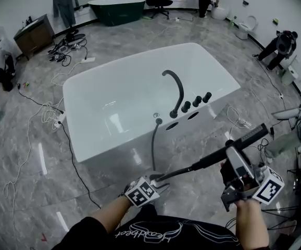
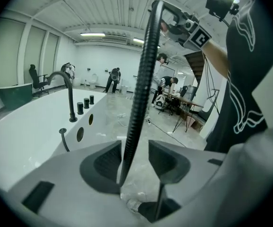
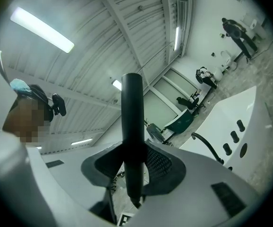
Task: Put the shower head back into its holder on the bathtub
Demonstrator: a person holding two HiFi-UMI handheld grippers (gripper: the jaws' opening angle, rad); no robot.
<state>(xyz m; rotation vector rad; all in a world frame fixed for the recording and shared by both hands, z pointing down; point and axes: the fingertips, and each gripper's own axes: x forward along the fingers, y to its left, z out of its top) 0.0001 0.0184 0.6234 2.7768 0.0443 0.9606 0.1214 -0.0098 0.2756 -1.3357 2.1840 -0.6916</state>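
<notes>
The white bathtub (image 1: 114, 105) fills the middle of the head view, with a black curved faucet (image 1: 177, 90), three black knobs (image 1: 196, 101) and two oval holes (image 1: 172, 125) on its near deck. A black ribbed hose (image 1: 153, 145) leaves the deck and runs down to my left gripper (image 1: 158, 180). The hose (image 2: 143, 79) passes between that gripper's (image 2: 134, 152) spread jaws, close to the left pad, with a gap on the right. My right gripper (image 1: 228, 154) is shut on the black stick shower head (image 1: 247, 138), which is held off the tub's near right. The handle (image 3: 132, 122) stands between its pads (image 3: 134, 162).
Cables (image 1: 62, 53) trail over the grey marble floor left of the tub. A dark green tub (image 1: 116, 9) and office chair (image 1: 158, 1) stand at the back, and a wooden cabinet (image 1: 33, 35) stands far left. People bend over at the back right (image 1: 280, 46). Stands and gear crowd the right edge (image 1: 296, 139).
</notes>
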